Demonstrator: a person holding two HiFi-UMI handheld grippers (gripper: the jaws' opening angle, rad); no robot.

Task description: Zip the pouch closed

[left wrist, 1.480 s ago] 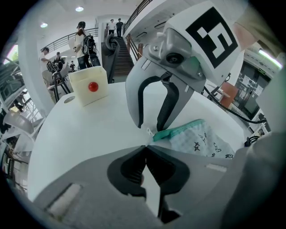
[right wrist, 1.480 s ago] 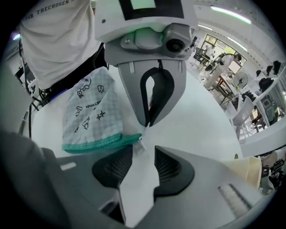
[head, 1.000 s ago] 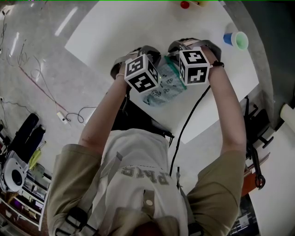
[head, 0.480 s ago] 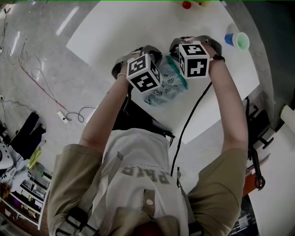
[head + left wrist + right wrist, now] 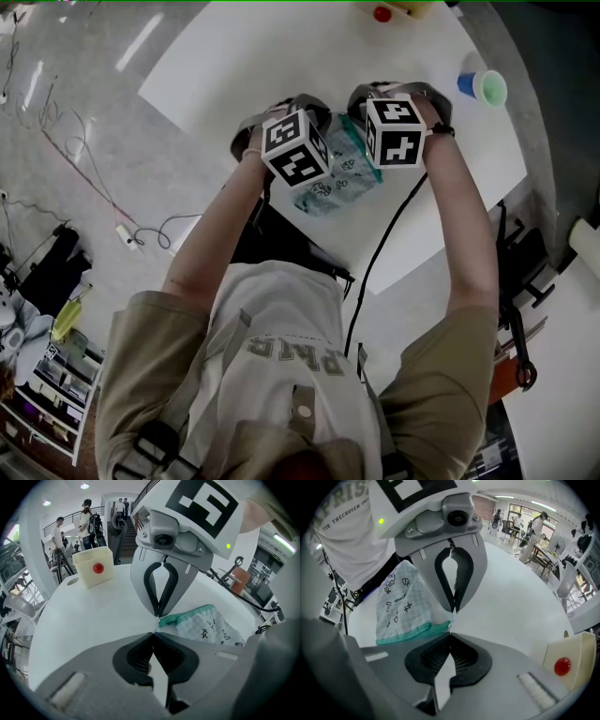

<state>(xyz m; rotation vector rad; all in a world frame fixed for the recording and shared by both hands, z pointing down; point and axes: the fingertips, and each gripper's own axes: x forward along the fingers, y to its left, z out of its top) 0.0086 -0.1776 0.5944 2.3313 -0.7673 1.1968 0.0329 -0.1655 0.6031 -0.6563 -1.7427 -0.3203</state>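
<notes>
The pouch (image 5: 336,176) is pale cloth with small black prints and a teal zipper edge (image 5: 187,616). It lies on the white table (image 5: 234,66), between the two marker cubes, left (image 5: 295,148) and right (image 5: 394,133). My left gripper (image 5: 153,632) is shut on the very end of the teal edge. Facing it tip to tip, my right gripper (image 5: 451,632) has just been closing and is now shut at that same end. The small part it pinches is hidden between the tips. The pouch (image 5: 405,602) trails away from both toward the person.
A cream box holding a red ball (image 5: 93,566) stands at the table's far side. A blue and a green cup (image 5: 483,86) sit at the right. A black cable (image 5: 384,244) hangs off the near table edge. People stand far off in the room.
</notes>
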